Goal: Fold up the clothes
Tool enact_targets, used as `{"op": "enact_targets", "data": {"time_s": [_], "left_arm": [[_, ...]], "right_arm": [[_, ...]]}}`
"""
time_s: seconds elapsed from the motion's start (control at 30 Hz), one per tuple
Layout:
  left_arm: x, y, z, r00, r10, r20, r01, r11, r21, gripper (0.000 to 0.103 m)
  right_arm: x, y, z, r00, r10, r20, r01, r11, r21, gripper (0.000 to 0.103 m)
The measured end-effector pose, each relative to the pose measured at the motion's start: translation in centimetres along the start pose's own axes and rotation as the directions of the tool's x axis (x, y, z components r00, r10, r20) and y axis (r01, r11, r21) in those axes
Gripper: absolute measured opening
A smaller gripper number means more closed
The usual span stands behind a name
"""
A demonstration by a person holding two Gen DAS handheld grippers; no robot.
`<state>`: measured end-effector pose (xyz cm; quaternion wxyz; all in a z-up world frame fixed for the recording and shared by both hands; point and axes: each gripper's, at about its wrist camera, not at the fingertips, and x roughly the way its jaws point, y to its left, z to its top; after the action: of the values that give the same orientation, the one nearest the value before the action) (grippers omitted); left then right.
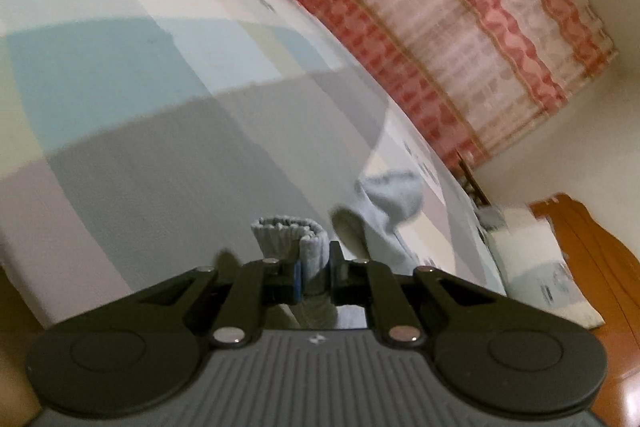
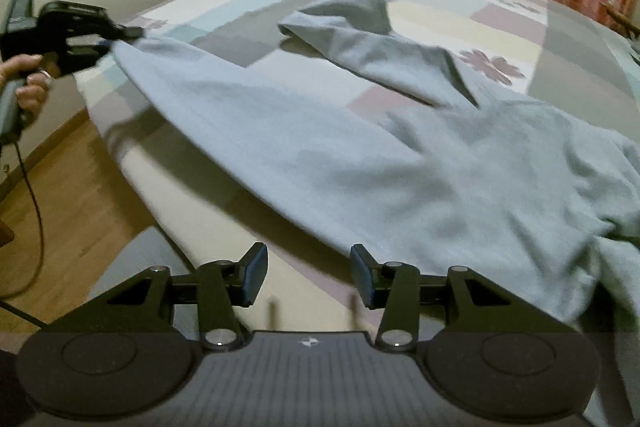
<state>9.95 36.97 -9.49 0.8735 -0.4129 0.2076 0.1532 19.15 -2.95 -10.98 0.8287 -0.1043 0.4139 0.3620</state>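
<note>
Sweatshirt (image 2: 360,155) cuff in raised left claw (image 1: 314,267), right claw (image 2: 308,277) agape.

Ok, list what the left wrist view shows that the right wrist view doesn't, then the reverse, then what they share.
Only the left wrist view: the ribbed cuff pinched between the left gripper pads, and an orange curtain at the right.

Only the right wrist view: the whole light blue sweater spread across the bed, a hand holding the left gripper, the open right gripper near the sweater's front edge, and the wooden floor.

Both: the patchwork bedsheet, the red patterned curtain and the sweater's fabric.
</note>
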Motion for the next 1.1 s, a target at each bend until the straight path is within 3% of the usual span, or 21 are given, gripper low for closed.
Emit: {"op": "enact_targets", "data": {"time_s": [0.13, 0.23, 0.43, 0.53, 0.6, 0.7, 0.83, 0.9, 0.93, 0.97, 1.1], "left_arm": [[-0.5, 0.8, 1.6, 0.997, 0.054, 0.058, -0.055, 0.998, 0.017, 0.01], [0.3, 1.9, 2.1, 0.993, 0.107, 0.058, -0.107, 0.994, -0.002, 0.01], [1.4, 3.3, 3.1, 0.982, 0.178, 0.062, -0.178, 0.984, -0.02, 0.01], [1.5, 4.0, 3.7, 0.98, 0.188, 0.061, -0.186, 0.982, -0.041, 0.01], [1.8, 4.0, 3.8, 0.979, 0.198, 0.053, -0.197, 0.98, -0.03, 0.01], [2.1, 3.6, 3.5, 0.975, 0.216, 0.047, -0.216, 0.976, -0.004, 0.01], [2.1, 3.5, 3.4, 0.974, 0.221, 0.043, -0.221, 0.975, -0.003, 0.01], [2.0, 3.4, 3.4, 0.973, 0.227, 0.04, -0.227, 0.974, 0.006, 0.01], [2.0, 3.4, 3.4, 0.972, 0.23, 0.039, -0.23, 0.973, 0.011, 0.01], [2.0, 3.3, 3.4, 0.972, 0.233, 0.037, -0.234, 0.972, 0.016, 0.01], [1.7, 3.1, 3.5, 0.969, 0.244, 0.03, -0.245, 0.969, 0.037, 0.009]], "right_arm": [[-0.4, -1.9, -1.3, 1.0, -0.011, -0.016, 0.013, 0.996, 0.087, 0.051], [-0.8, -3.7, -2.5, 0.999, -0.027, -0.029, 0.031, 0.984, 0.175, 0.051], [-3.7, -8.9, -6.9, 0.989, -0.139, -0.051, 0.148, 0.911, 0.384, 0.051], [-5.5, -12.2, -9.5, 0.98, -0.194, -0.037, 0.184, 0.834, 0.52, 0.051], [-6.8, -14.8, -11.9, 0.978, -0.208, 0.018, 0.145, 0.737, 0.66, 0.052], [-7.8, -18.2, -15.3, 0.972, -0.185, 0.145, -0.018, 0.557, 0.83, 0.052], [-8.1, -20.4, -17.0, 0.943, -0.266, 0.202, -0.079, 0.412, 0.908, 0.052], [-7.9, -21.2, -17.3, 0.933, -0.304, 0.192, -0.08, 0.345, 0.935, 0.044], [-7.7, -21.6, -17.4, 0.932, -0.317, 0.176, -0.072, 0.315, 0.946, 0.027], [-7.6, -22.0, -17.5, 0.931, -0.328, 0.161, -0.064, 0.287, 0.956, 0.014], [-8.1, -21.5, -16.9, 0.93, -0.347, 0.124, -0.004, 0.326, 0.945, 0.01]]}}
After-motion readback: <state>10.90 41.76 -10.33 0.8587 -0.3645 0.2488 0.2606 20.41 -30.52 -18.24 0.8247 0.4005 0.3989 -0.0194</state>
